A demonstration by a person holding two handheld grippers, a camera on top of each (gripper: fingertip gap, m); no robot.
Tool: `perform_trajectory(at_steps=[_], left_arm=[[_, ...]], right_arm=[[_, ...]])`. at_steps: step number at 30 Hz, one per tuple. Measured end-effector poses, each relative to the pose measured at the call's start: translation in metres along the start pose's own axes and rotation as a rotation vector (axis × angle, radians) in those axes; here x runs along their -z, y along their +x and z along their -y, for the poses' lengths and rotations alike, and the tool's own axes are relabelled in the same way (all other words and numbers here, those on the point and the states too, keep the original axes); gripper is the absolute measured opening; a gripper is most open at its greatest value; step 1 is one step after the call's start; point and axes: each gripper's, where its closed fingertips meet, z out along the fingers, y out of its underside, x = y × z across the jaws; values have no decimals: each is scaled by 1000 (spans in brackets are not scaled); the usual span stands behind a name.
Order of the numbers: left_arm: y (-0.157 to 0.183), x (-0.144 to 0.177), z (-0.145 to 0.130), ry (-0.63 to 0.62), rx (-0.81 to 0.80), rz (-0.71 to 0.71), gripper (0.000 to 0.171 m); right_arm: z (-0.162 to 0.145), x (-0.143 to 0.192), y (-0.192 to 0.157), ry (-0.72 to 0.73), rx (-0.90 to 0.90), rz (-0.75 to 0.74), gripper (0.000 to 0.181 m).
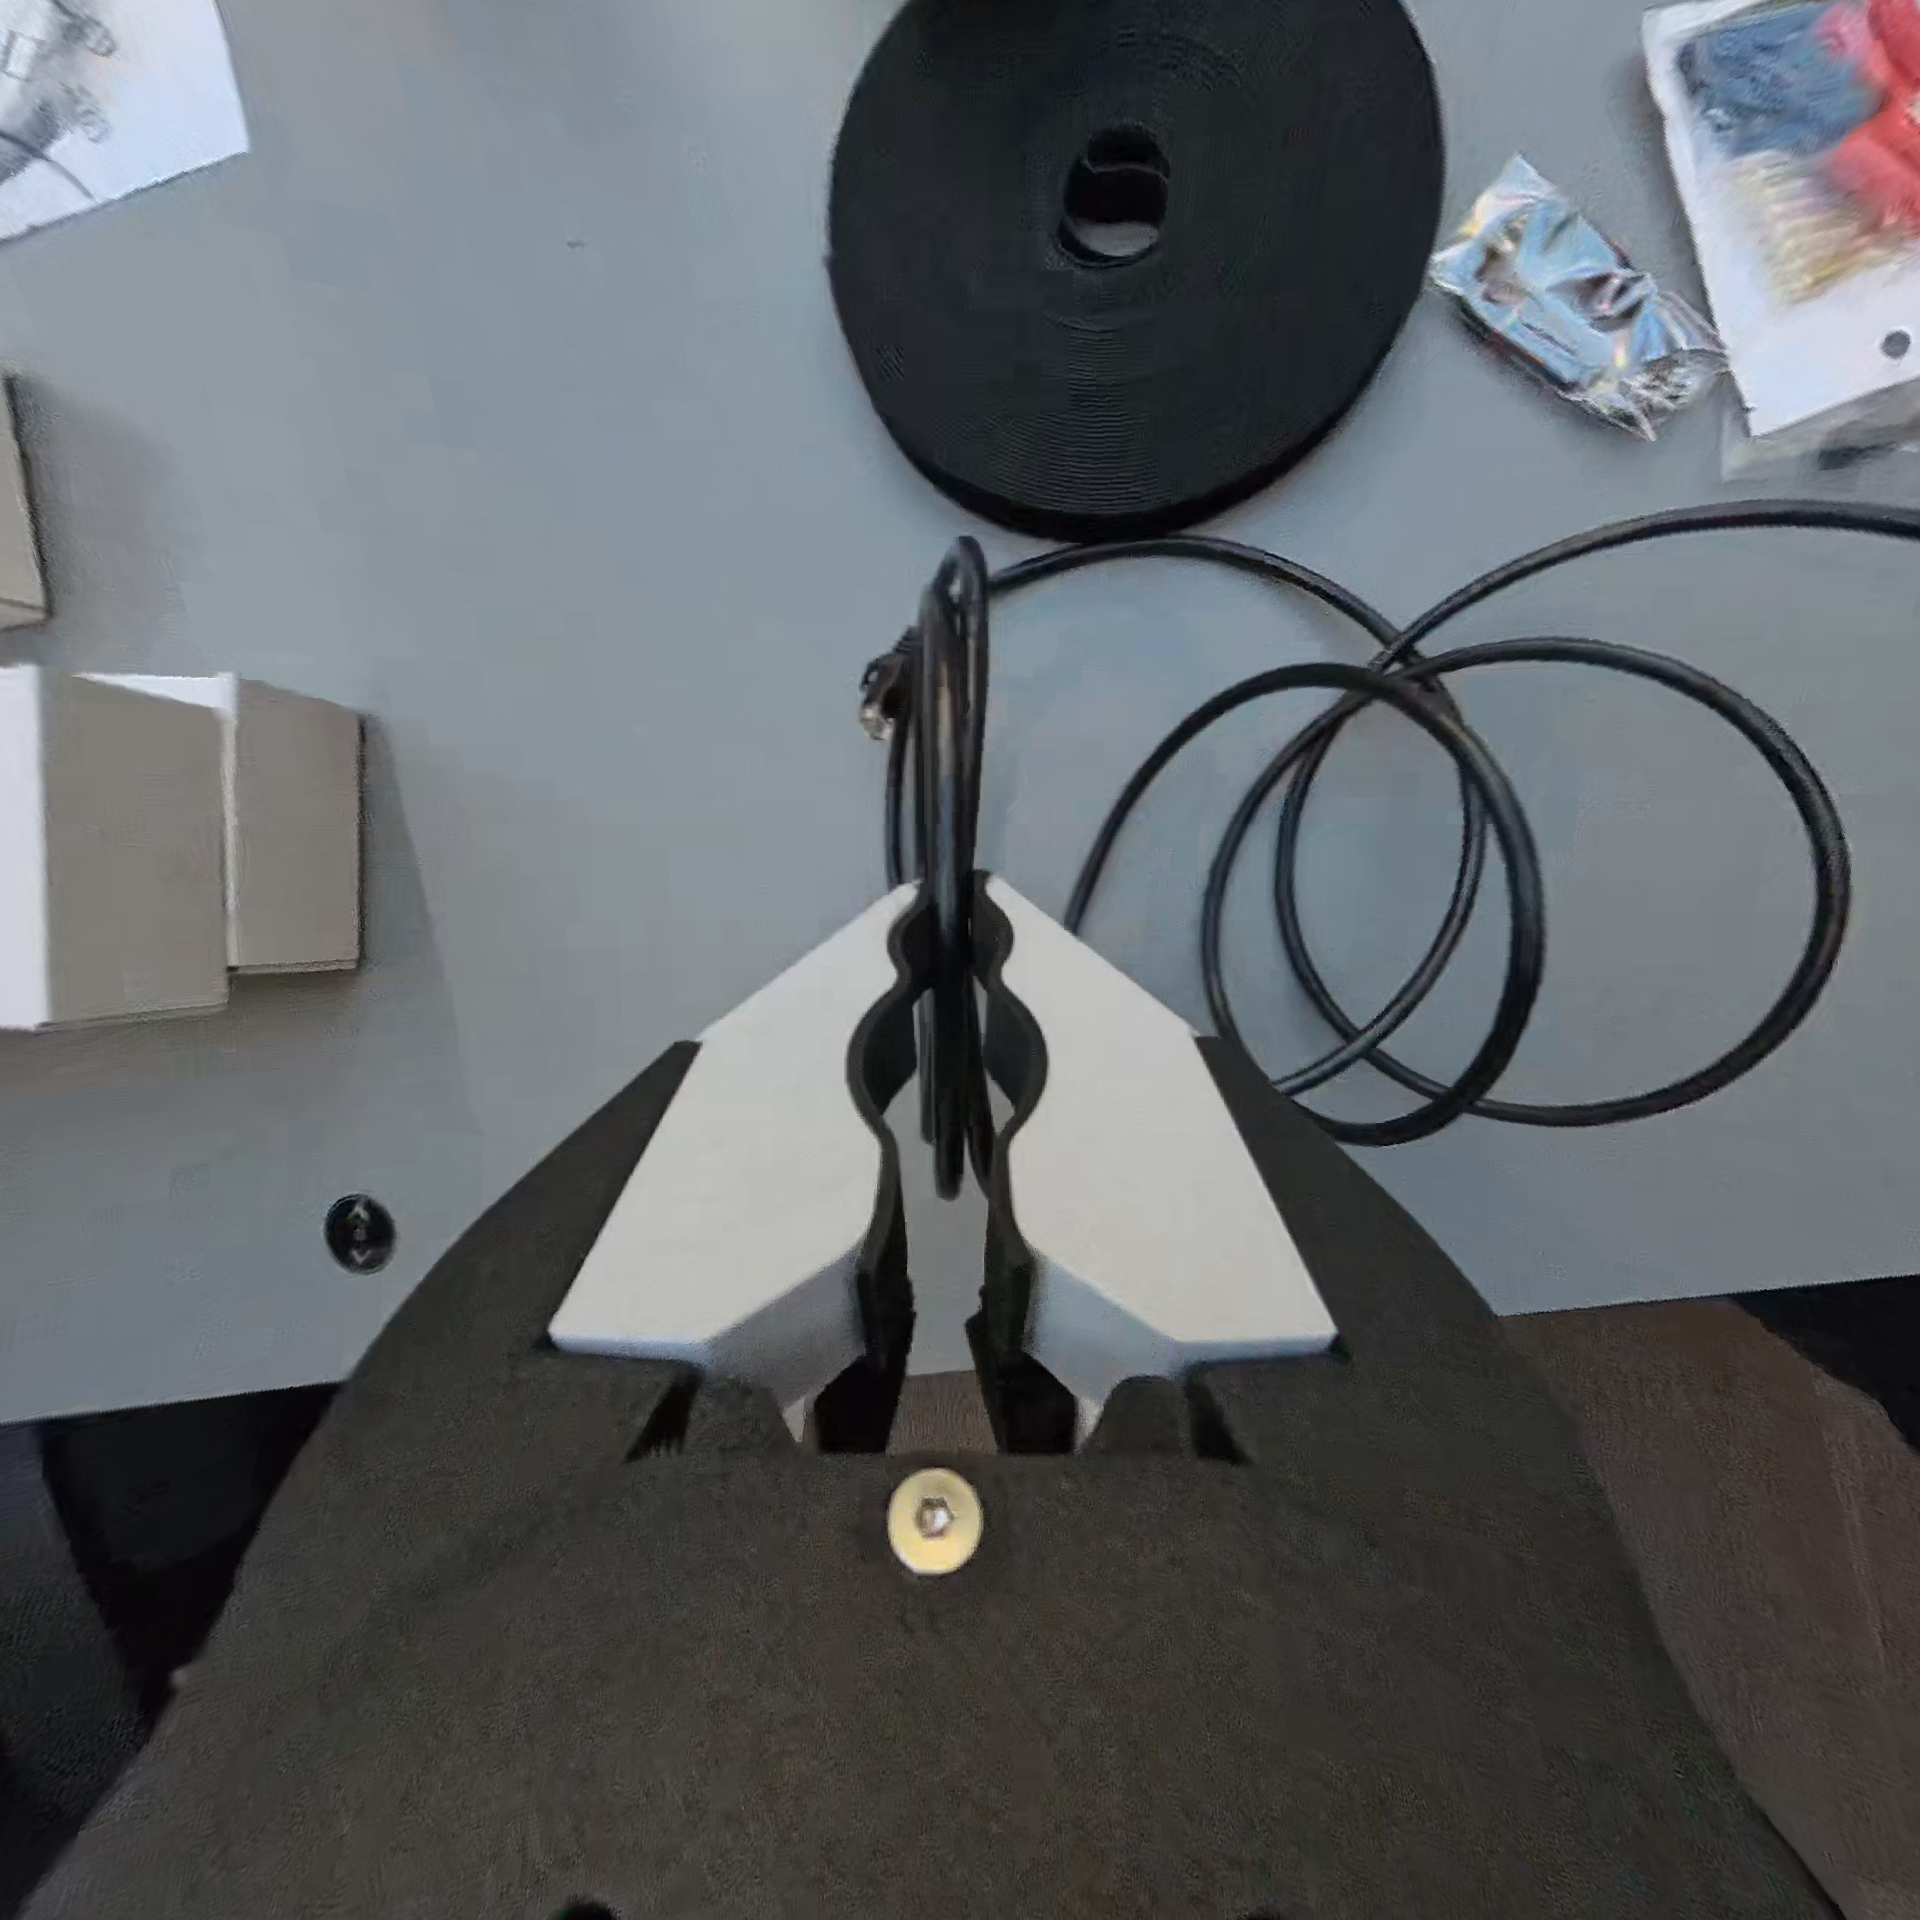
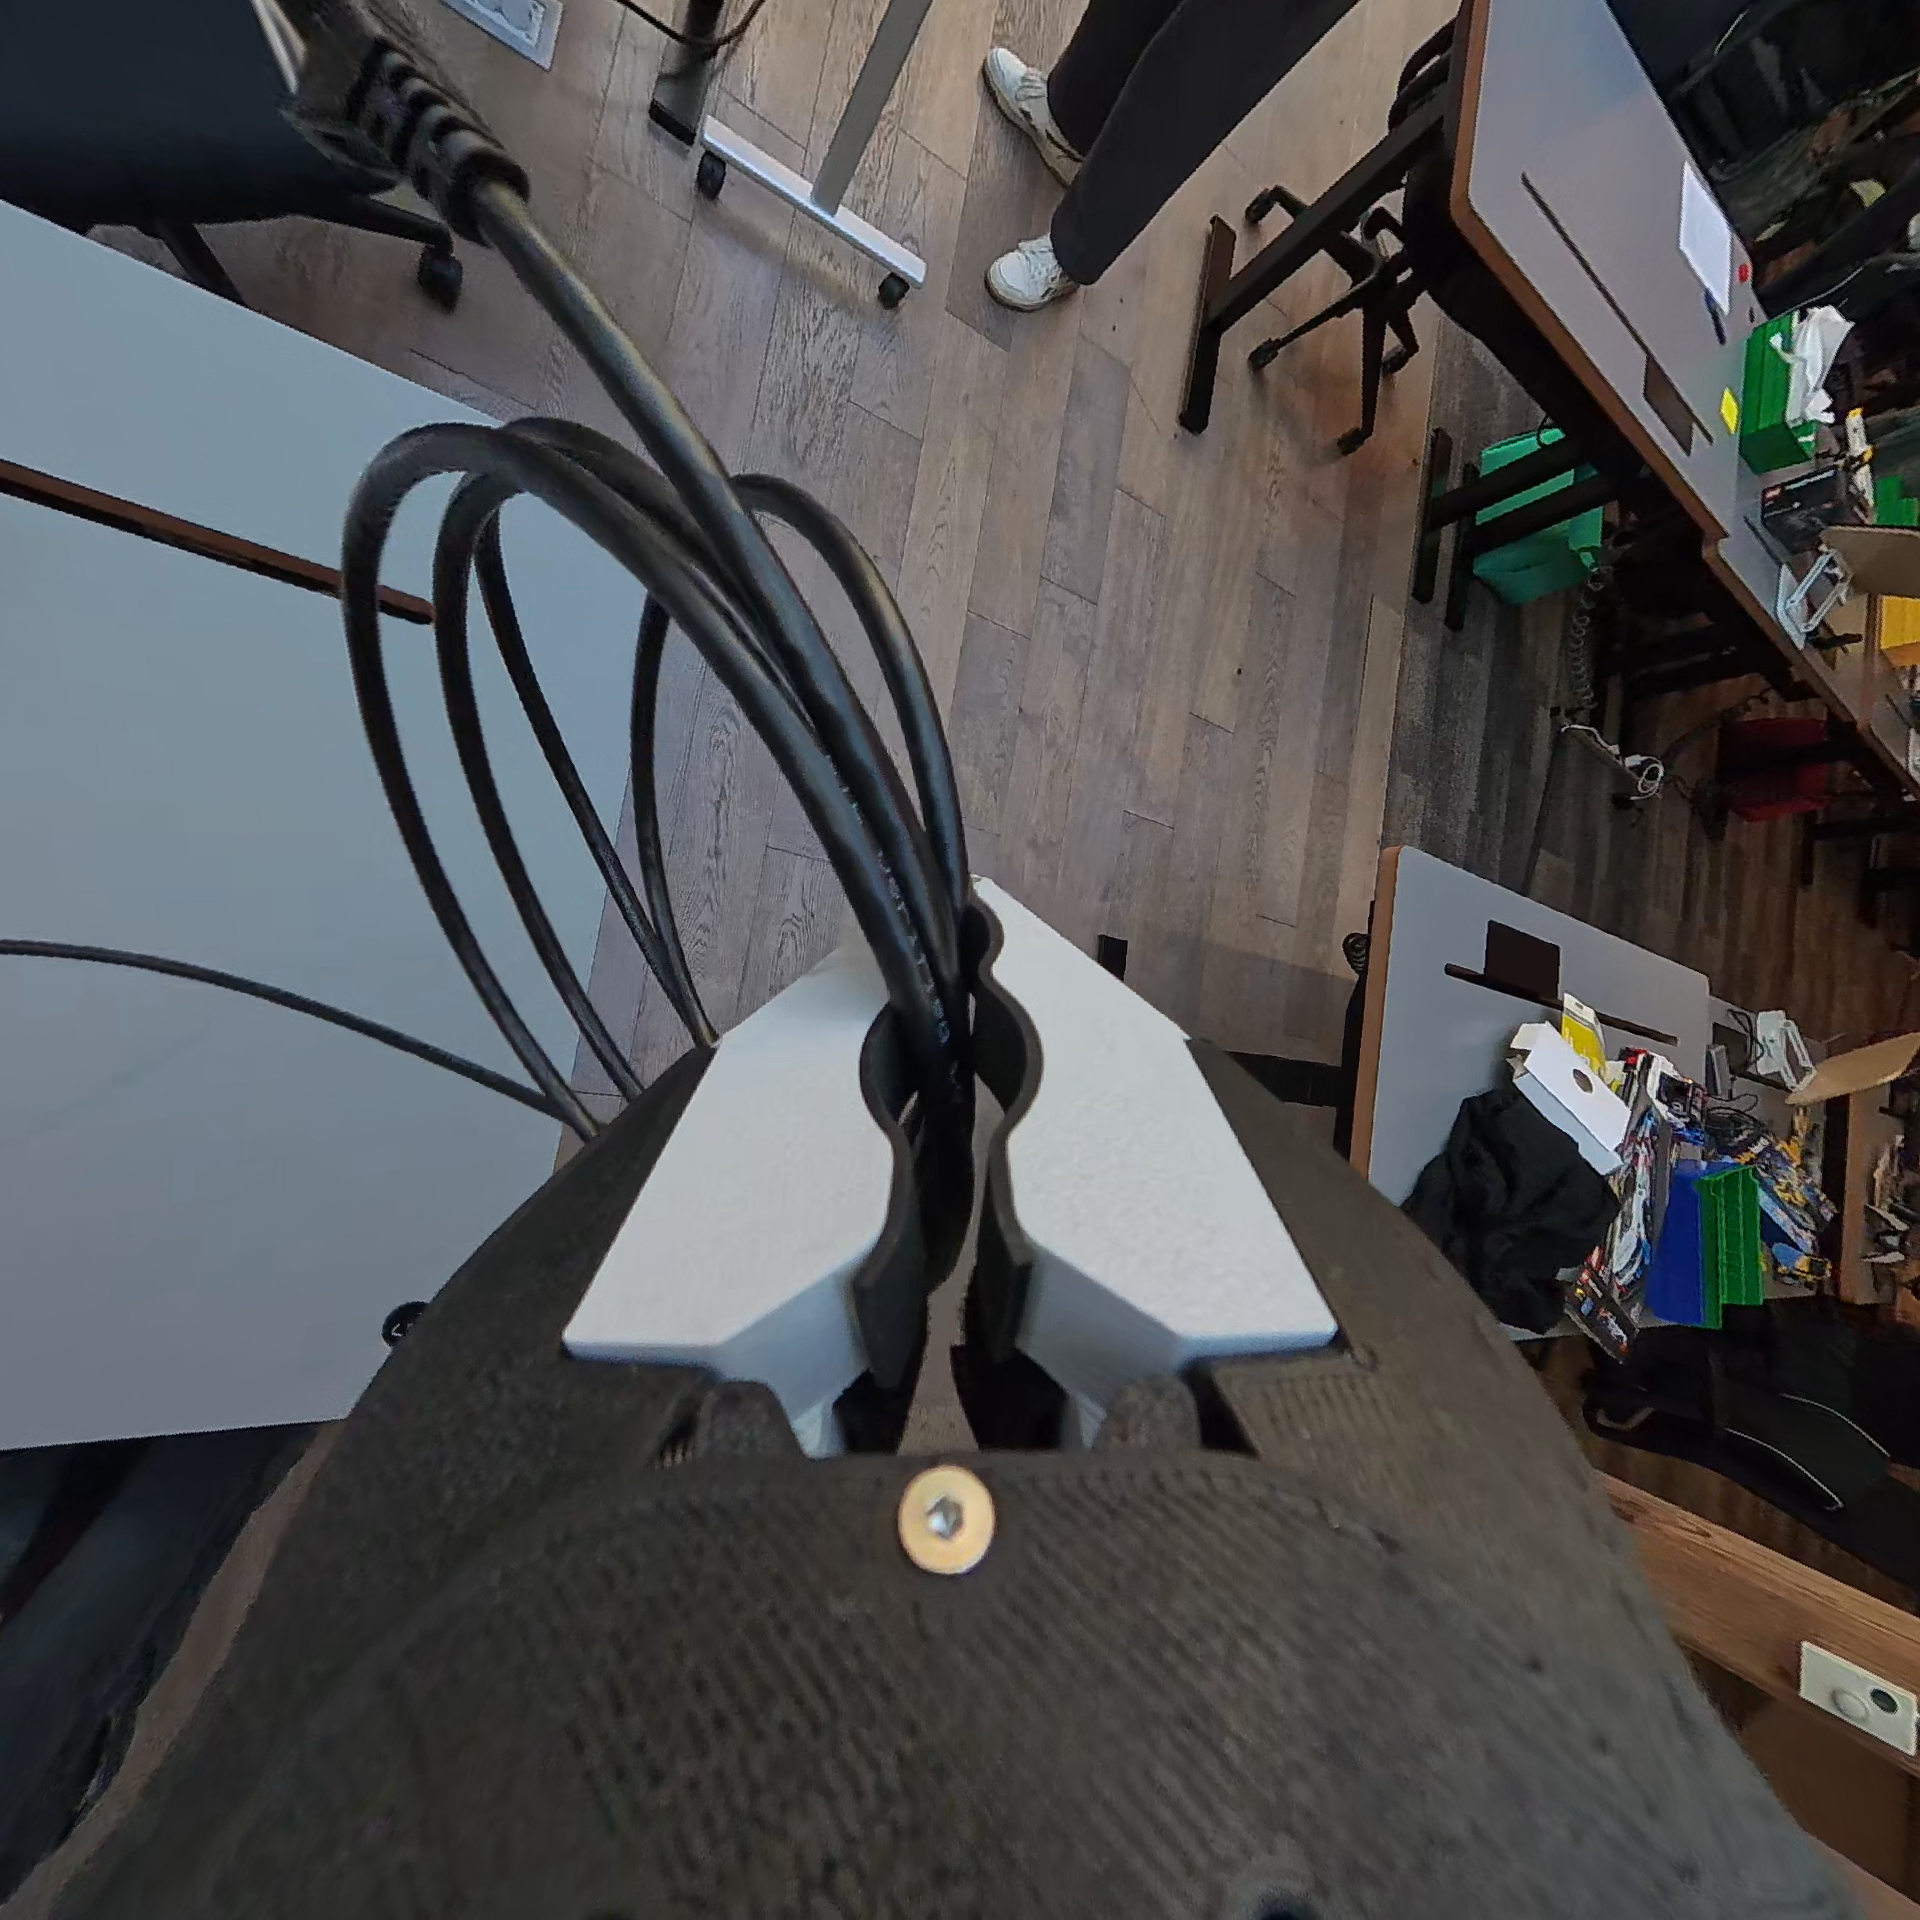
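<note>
- The left gripper (image 1: 948, 904) is clamped on several folded strands of a black cable (image 1: 1538, 883); its plug end (image 1: 878, 691) sticks up beside the fingers, and the rest of the cable lies in loose loops on the grey table (image 1: 520, 468).
- The right gripper (image 2: 966, 935) is also closed tight on a bundle of cable loops (image 2: 665, 644), lifted above the table edge (image 2: 208, 727).
- Printed things on the table — a white sheet (image 1: 104, 104), a coloured card packet (image 1: 1808, 208), a shiny foil bag (image 1: 1569, 301); the writing is too blurred to make out.
- A black tape roll (image 1: 1132, 260) lies just beyond the cable, and white boxes (image 1: 156, 842) stand to the left.
- The room has a wooden plank floor (image 2: 1091, 520), other desks (image 2: 1590, 208) and, maybe, toy boxes (image 2: 1704, 1195) — a person's legs (image 2: 1122, 135) stand far off.
</note>
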Motion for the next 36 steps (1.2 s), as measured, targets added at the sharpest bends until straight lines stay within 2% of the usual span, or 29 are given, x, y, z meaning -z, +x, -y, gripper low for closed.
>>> perform_trajectory(at_steps=[2,3,4,5,6,8,10,11,13,14,16,18,21,23,25,27,28,29,31,33,36], left_arm=[[-47,7,-3,-55,89,82,4],[-67,9,-13,-118,190,111,6],[-76,11,-15,-126,315,94,9],[-77,15,-7,-66,423,56,10],[-76,24,8,46,493,41,12],[-67,53,27,236,510,106,26],[-41,80,29,340,462,207,38],[-18,88,31,390,419,212,36],[47,85,36,465,267,117,15],[78,72,31,445,173,67,5],[127,27,4,276,-15,-43,6],[147,-17,-28,81,-155,-108,12],[132,-61,-58,-94,-283,-61,42],[123,-76,-70,-173,-377,-46,49],[100,-87,-85,-284,-473,42,50],[83,-89,-85,-313,-570,101,31],[76,-89,-89,-353,-619,115,15],[70,-89,-95,-402,-669,114,6],[65,-84,-106,-488,-753,62,4],[59,-64,-100,-550,-838,2,3],[41,-3,-76,-689,-896,-139,2]], right_arm=[[3,4,2,5,-4,-4,0],[4,6,2,9,-3,-5,0],[6,8,1,12,1,-5,0],[8,10,0,15,9,-9,0],[9,12,-2,16,18,-11,0],[10,14,-7,13,38,-14,0],[8,14,-12,-1,59,-18,0],[7,14,-14,-9,69,-22,0],[8,15,-15,-13,81,-29,0],[9,15,-16,-13,85,-28,0],[12,13,-19,-14,91,-26,0],[16,12,-23,-16,95,-22,0],[22,11,-29,-12,102,-17,0],[25,10,-35,-14,110,-13,0],[28,8,-41,-17,120,-9,0],[29,7,-45,-24,131,-10,0],[30,7,-46,-27,135,-11,0],[30,6,-47,-28,135,-9,0],[32,6,-47,-27,131,-3,0],[33,5,-47,-22,129,0,0],[36,1,-46,-10,128,8,0]])
